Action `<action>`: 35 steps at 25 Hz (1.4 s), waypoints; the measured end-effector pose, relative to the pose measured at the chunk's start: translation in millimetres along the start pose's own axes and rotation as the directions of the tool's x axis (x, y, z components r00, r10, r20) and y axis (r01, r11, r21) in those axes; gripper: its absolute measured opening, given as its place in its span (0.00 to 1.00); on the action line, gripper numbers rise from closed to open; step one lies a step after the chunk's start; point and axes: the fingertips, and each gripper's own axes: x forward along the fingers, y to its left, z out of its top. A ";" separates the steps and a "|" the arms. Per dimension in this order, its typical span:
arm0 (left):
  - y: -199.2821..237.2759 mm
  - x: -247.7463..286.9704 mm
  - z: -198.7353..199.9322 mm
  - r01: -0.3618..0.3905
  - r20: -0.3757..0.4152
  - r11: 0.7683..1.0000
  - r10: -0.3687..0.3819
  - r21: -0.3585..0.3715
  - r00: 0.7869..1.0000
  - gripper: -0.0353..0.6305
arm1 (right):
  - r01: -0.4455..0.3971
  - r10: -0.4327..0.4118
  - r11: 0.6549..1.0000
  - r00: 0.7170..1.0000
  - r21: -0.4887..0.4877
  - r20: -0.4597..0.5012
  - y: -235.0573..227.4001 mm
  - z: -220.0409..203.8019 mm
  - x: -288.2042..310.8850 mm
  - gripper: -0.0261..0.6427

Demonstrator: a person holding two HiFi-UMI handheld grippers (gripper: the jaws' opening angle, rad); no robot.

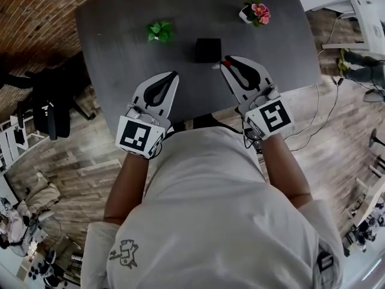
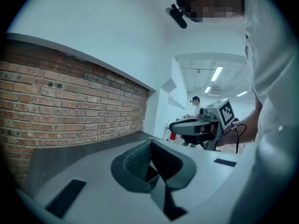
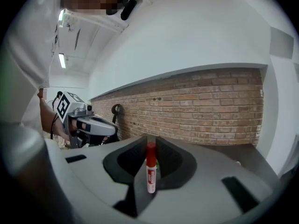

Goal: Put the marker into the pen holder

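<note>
A marker with a red cap and a white body stands between the pads of my right gripper, which is shut on it. In the head view the marker's red cap shows at the tips of the right gripper, just right of the black pen holder on the dark grey table. My left gripper hovers over the table's near edge, left of and nearer than the holder. Its jaws meet at the tip with nothing between them.
A small green plant stands at the table's far left. A pot of pink flowers stands at the far right. A brick wall runs behind the table. Black chairs stand on the wooden floor to the left.
</note>
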 end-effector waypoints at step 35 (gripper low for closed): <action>46.5 91.3 -91.5 -0.122 -0.180 0.985 0.099 -0.122 0.979 0.07 | -0.150 0.175 0.983 0.937 0.103 -0.304 -58.8 -162.2 76.7 0.14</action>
